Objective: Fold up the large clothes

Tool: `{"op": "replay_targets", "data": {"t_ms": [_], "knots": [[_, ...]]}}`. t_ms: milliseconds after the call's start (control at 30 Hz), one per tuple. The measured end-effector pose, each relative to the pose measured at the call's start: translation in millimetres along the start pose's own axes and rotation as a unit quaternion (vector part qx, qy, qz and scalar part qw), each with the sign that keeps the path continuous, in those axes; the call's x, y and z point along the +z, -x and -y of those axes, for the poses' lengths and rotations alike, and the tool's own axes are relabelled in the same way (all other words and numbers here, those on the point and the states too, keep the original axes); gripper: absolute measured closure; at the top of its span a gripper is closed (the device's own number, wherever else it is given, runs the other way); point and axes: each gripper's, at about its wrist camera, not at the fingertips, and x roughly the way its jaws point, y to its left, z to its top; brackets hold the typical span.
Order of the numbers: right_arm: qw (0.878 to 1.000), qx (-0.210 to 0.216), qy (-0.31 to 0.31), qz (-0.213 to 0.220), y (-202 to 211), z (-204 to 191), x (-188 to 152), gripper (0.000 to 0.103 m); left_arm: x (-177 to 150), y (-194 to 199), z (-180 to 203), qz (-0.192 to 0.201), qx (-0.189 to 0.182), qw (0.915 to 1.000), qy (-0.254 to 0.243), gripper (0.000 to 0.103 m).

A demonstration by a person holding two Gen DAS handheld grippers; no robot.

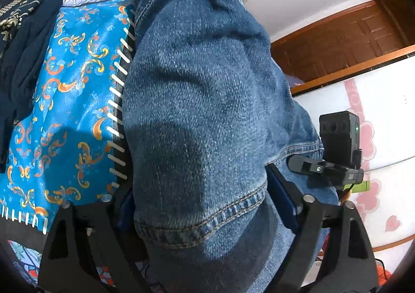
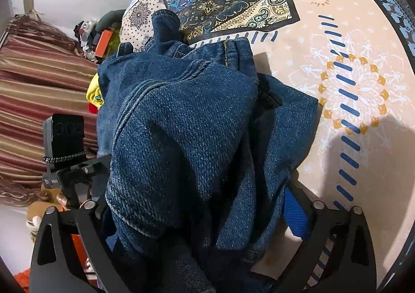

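A pair of blue denim jeans (image 1: pixel 197 90) lies bunched on the patterned bedspread (image 1: pixel 64 90) and fills the middle of both wrist views. My left gripper (image 1: pixel 199 189) stands open, its fingers wide on either side of a hemmed, stitched edge of the jeans, which drapes between them. My right gripper (image 2: pixel 197 199) is open too, with a thick fold of the jeans (image 2: pixel 181 124) heaped between its fingers; the blue pad (image 2: pixel 297 215) on one finger shows bare beside the cloth. Each view shows the other gripper's black camera box at its edge.
A dark navy embroidered garment (image 1: pixel 23 41) lies on the bed to the left. A yellow cloth (image 2: pixel 94 93) and a pile of clothes (image 2: pixel 93 36) sit beyond the jeans, with a striped curtain (image 2: pixel 36 101) behind. A wooden door (image 1: pixel 342 39) stands at the right.
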Motion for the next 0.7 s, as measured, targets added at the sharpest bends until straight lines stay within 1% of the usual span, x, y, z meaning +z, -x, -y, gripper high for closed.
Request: {"op": "replay_targets", "data": {"t_ms": [33,67,100,167,200,267,300,367,467,567,700], "knots": [[1.000,0.002,-0.002,0.001,1.1,-0.3,-1.2,0.019,-2.0,2.6,1.5,0.005,0.004,0.9999,-0.008,0.024],[1.000,0.005,-0.003,0.001,2.6,-0.6,-2.3,0.027,-2.7,6.0,3.6,0.011,0.009,0.9997,-0.020,0.030],[1.000,0.002,0.000,0.003,4.4,-0.9,-3.1,0.030,-5.7,8.6,8.5,0.018,0.018,0.9991,-0.035,0.036],[1.000,-0.005,0.009,0.009,7.5,-6.8,-5.2,0.043,-7.8,12.5,18.2,0.031,0.025,0.9976,-0.057,0.044],[1.000,-0.012,0.016,0.012,8.0,-11.5,-4.9,0.045,-9.7,15.5,22.1,0.035,0.024,0.9972,-0.061,0.050],[0.999,-0.027,0.032,0.018,10.7,-22.4,-4.4,0.054,-13.8,22.5,31.4,0.043,0.022,0.9963,-0.071,0.056],[0.998,-0.036,0.040,0.023,12.4,-28.9,-4.1,0.056,-15.2,26.9,38.6,0.048,0.025,0.9953,-0.080,0.060],[0.996,-0.052,0.058,0.035,17.0,-42.9,-4.3,0.061,-22.4,39.2,50.3,0.060,0.030,0.9928,-0.099,0.064],[0.994,-0.056,0.073,0.052,24.7,-65.2,-2.7,0.067,-31.6,63.5,65.5,0.089,0.035,0.9880,-0.122,0.067],[0.991,-0.058,0.099,0.069,30.7,-92.9,-0.7,0.069,-35.2,97.1,73.4,0.123,0.038,0.9823,-0.136,0.068],[0.984,-0.059,0.138,0.093,34.2,-141.9,7.5,0.069,-35.2,146.7,77.8,0.165,0.042,0.9744,-0.147,0.068]]}}
